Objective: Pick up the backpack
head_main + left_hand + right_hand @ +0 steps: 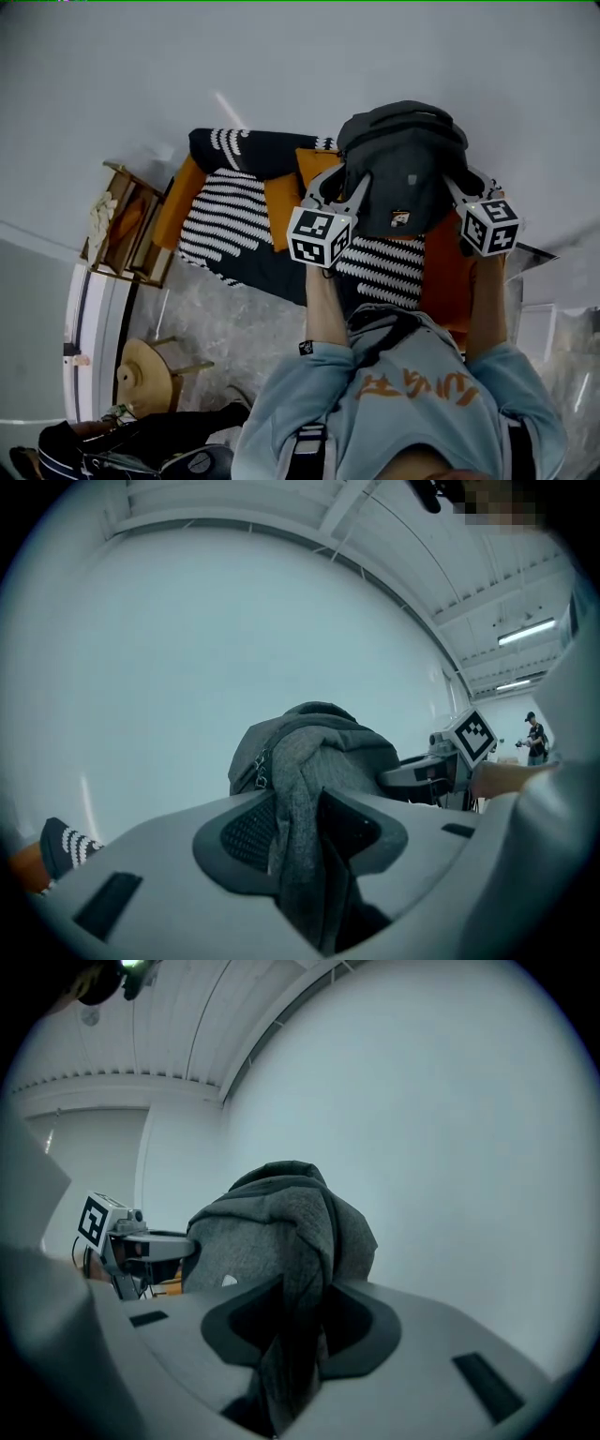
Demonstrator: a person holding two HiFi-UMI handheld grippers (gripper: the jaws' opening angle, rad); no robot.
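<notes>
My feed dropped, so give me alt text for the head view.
A dark grey fabric backpack is held aloft, its sides clamped by the left gripper and the right gripper, over a black-and-white striped sofa with orange cushions.

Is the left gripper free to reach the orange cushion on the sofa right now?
Probably not: the left gripper is shut on fabric of the backpack, as is the right gripper, so both are carrying it. The orange cushion lies uncovered on the sofa.
</notes>
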